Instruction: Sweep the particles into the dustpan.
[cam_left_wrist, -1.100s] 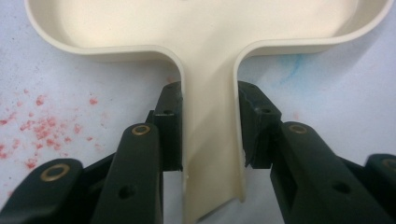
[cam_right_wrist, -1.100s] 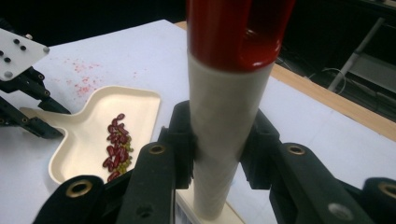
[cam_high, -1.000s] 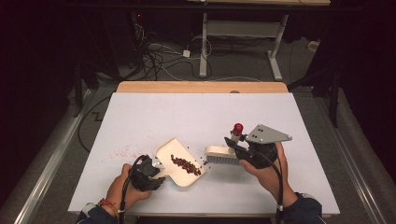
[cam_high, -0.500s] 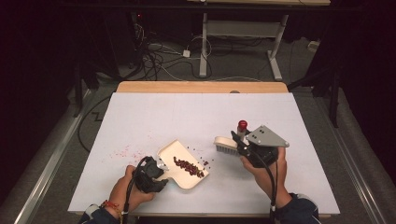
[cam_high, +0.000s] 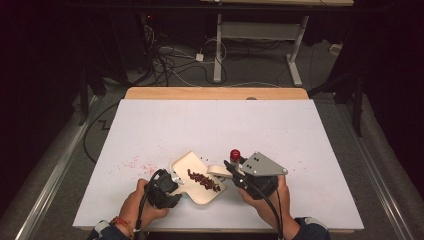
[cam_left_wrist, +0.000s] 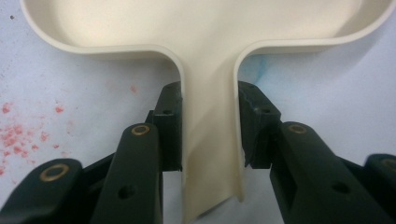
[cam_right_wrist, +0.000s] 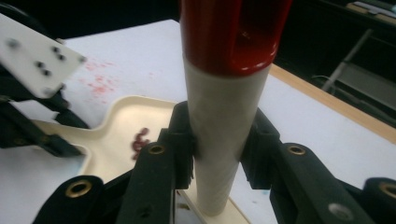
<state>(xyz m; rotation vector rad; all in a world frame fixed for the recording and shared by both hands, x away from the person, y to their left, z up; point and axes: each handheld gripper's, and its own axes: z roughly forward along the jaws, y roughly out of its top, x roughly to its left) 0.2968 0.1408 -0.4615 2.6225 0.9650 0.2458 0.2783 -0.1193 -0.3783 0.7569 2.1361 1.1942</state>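
One cream dustpan (cam_high: 192, 176) lies near the front edge of the white table (cam_high: 210, 125), its handle clamped in the left gripper (cam_left_wrist: 210, 135). One brush (cam_high: 220, 170), cream-handled with a red tip, is pinched in the right gripper (cam_right_wrist: 217, 140), touching the pan's right edge. One heap of dark red bits (cam_high: 204, 180) sits in the pan; pink crumbs (cam_high: 135, 162) dot the table to its left. The table's far half lies bare; beyond it are a wooden edge (cam_high: 215, 93), a dark floor and cables (cam_high: 170, 60).

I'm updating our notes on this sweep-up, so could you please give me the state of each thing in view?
Dustpan: flat on the table, handle clamped by left gripper.
Beans: piled in the dustpan.
Brush: at the dustpan's edge, handle clamped by right gripper.
Table: pink crumbs on it.
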